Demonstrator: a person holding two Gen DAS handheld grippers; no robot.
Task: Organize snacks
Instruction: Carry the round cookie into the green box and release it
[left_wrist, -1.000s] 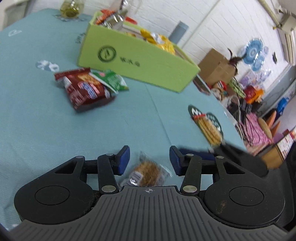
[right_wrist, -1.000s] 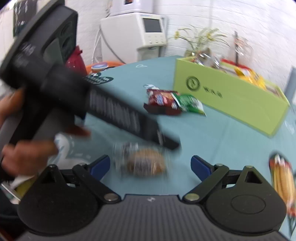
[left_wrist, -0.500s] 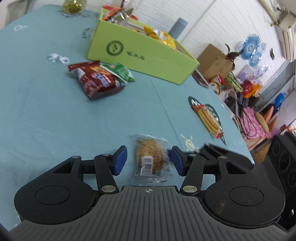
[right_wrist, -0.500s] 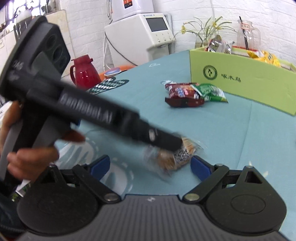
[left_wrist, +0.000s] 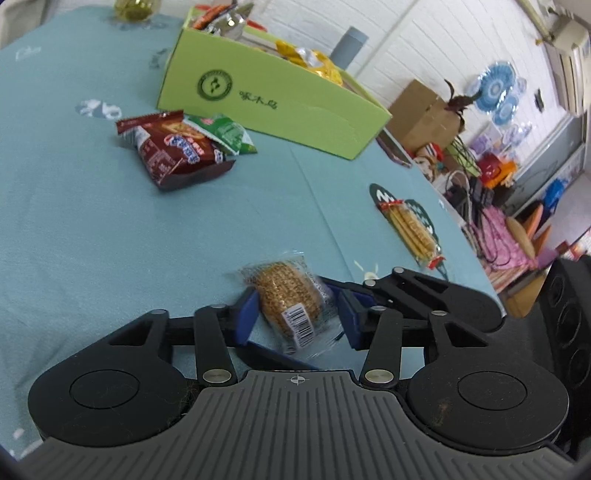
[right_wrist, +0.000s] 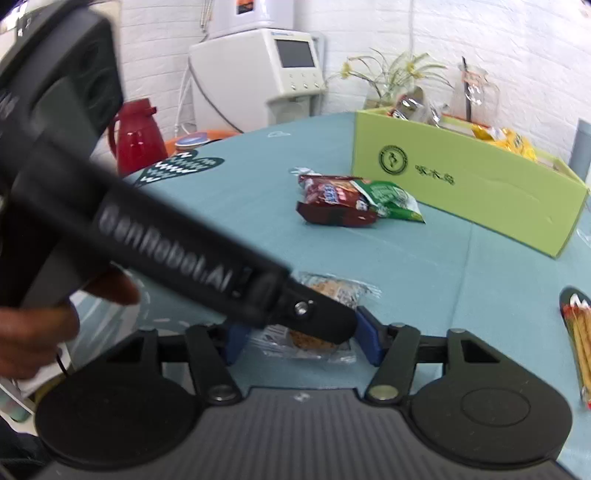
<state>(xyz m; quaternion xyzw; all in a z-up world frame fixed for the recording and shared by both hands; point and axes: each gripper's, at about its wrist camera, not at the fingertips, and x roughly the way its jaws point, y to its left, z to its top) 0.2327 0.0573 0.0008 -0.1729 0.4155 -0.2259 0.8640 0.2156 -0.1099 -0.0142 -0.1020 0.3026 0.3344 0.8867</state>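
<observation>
Teal cloth-covered worktop across both views, w/ a lime-green cardboard box at the far side, already part-filled w/ packets. In front of the box: a dark red foil snack bag overlapping a smaller green packet. Off toward the worktop's edge, well apart from those, a clear pack of long biscuit sticks.

Nearest and smallest – a round brown cake in clear film wrap, now low over the worktop, poss. resting on it; can't tell which.

Left gripper: jaws just closed in a little, clamped across the cake's sides, one pad plainly against it, the other at the film.

Right gripper: jaws wide apart a sec ago, just closed in hard, now pinching the same wrap along its length, crosswise to the left's hold. Pad contact partly hidden behind the left gripper's finger, so judged rather than seen.

Meaning for the task – looks like a hand-over or re-grip, both grippers on one cake. Likely next: one side lets go, the other carries it to the green box. Risk: thin film slipping or tearing if both pull.
</observation>
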